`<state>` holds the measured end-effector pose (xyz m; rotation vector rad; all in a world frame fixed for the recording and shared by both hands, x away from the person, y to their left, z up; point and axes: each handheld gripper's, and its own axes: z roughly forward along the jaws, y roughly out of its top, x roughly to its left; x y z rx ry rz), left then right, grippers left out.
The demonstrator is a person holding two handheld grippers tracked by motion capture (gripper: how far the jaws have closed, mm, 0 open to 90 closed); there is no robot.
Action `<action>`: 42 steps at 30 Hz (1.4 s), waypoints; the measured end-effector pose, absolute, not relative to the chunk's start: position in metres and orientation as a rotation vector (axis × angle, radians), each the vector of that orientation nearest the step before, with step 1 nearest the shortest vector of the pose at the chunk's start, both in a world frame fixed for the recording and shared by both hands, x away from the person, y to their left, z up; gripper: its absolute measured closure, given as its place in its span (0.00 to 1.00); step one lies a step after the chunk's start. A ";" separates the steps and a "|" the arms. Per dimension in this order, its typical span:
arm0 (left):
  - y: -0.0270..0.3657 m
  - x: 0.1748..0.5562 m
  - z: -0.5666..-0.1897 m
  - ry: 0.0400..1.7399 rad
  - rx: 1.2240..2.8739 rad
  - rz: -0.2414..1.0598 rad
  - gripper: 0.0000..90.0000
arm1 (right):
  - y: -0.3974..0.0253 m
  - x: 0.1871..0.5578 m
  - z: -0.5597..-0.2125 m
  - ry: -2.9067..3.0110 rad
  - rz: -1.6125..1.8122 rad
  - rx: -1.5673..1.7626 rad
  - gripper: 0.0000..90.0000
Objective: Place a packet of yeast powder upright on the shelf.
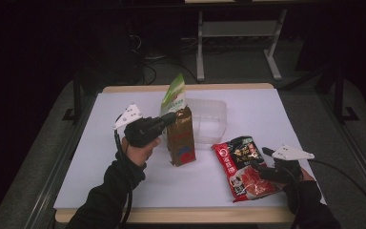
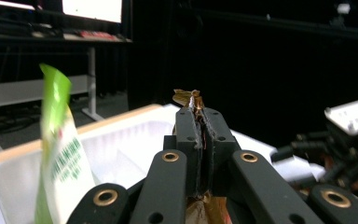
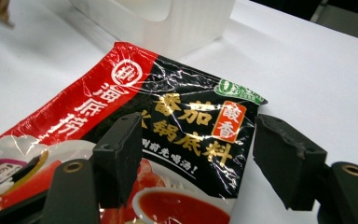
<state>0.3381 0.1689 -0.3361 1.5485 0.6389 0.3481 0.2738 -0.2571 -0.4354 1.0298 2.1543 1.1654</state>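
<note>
Low at the right of the high view, the right gripper (image 1: 266, 164) has its jaws spread apart over the corner of the red and black soup packet (image 1: 244, 167), which lies flat on the white table (image 1: 248, 109). Nearer the centre, the left gripper (image 1: 170, 118) is clamped on the top of the upright brown bag (image 1: 180, 138) (its crumpled edge sticks out above the jaws). Behind it stand the green pouch (image 1: 175, 94) and the clear tub (image 1: 212, 117).

Standing pouch (image 1: 180, 138) left of flat packet (image 1: 245, 167); tub (image 1: 208, 119) behind.

Upright brown pouch (image 1: 180, 138) (top pinched), red-black soup packet (image 1: 244, 167) flat on table.
</note>
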 end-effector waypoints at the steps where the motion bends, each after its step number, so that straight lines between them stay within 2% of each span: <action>1: 0.168 0.340 -0.334 0.640 1.545 0.368 0.96 | -0.258 0.274 -0.435 2.152 1.166 1.034 0.36; 17: 0.147 0.384 -0.299 0.723 1.557 0.532 0.96 | -0.260 0.271 -0.437 2.147 1.167 1.053 0.35; 22: 0.132 0.399 -0.300 0.762 1.561 0.558 0.96 | -0.261 0.271 -0.438 2.148 1.168 1.059 0.35; 30: 0.105 0.421 -0.307 0.807 1.604 0.680 0.96 | -0.260 0.270 -0.437 2.152 1.173 1.049 0.35; 42: 0.087 0.437 -0.336 0.882 1.617 0.664 0.96 | -0.261 0.269 -0.439 2.157 1.172 1.048 0.35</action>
